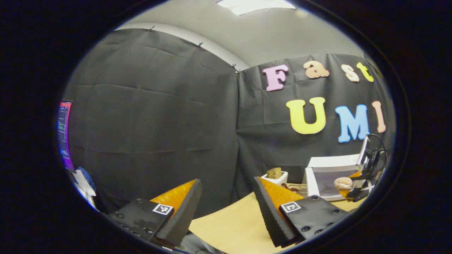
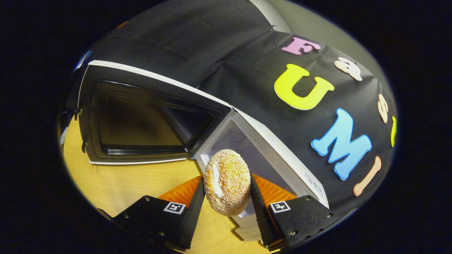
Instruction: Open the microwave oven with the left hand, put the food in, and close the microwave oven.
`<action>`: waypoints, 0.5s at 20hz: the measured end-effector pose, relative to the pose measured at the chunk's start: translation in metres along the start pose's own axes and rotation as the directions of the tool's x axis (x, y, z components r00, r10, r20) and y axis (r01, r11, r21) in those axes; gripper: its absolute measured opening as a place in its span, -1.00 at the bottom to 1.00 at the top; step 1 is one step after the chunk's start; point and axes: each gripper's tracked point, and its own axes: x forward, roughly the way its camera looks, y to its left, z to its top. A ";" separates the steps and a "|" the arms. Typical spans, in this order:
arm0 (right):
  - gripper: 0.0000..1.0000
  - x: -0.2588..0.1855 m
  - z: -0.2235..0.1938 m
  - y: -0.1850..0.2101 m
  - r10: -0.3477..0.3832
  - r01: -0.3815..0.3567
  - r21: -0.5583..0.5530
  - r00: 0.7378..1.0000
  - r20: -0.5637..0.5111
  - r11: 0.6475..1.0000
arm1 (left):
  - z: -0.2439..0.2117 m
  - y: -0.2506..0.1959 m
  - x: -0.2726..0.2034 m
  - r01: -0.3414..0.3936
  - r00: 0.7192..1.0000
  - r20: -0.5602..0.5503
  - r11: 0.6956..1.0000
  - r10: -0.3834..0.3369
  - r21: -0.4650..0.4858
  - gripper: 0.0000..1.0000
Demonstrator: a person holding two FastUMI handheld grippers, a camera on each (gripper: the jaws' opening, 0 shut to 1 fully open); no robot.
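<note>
Your right gripper [image 2: 227,197] clamps the round crumb-coated bread roll [image 2: 227,181] between both fingers, on edge, so it can pass through the opening. Beyond it, the white microwave oven [image 2: 268,148] stands with its dark-windowed door [image 2: 141,120] swung wide. Your left gripper [image 1: 227,208] is wide apart and empty, back over the wooden table [image 1: 233,225], probably to keep the way free.

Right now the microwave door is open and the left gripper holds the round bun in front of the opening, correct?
Not quite: the right gripper holds the bun, as the right gripper view shows. The microwave door is open, and the left gripper is open and holds nothing.
</note>
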 end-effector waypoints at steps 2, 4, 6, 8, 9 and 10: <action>0.44 0.022 -0.006 -0.003 -0.016 0.016 0.002 1.000 -0.003 1.000 | -0.004 0.010 0.002 -0.018 1.000 -0.016 1.000 0.018 -0.003 0.91; 0.44 0.046 -0.017 -0.006 -0.033 0.034 0.006 0.999 -0.030 0.999 | -0.008 0.019 0.004 -0.031 0.999 -0.031 1.000 0.031 -0.002 0.91; 0.44 0.065 -0.028 -0.007 -0.044 0.045 0.008 0.997 -0.063 0.999 | -0.012 0.027 0.005 -0.042 0.998 -0.045 0.999 0.043 0.012 0.91; 0.44 0.080 -0.036 -0.009 -0.060 0.061 0.004 0.995 -0.078 0.998 | -0.015 0.030 0.009 -0.042 0.997 -0.060 0.999 0.044 0.025 0.89; 0.44 0.087 -0.040 -0.010 -0.068 0.068 0.000 0.994 -0.083 0.998 | -0.018 0.031 0.013 -0.039 0.997 -0.067 0.999 0.041 0.030 0.90; 0.44 0.093 -0.044 -0.010 -0.074 0.073 -0.005 0.993 -0.087 0.997 | -0.022 0.031 0.015 -0.035 0.996 -0.077 0.999 0.038 0.035 0.87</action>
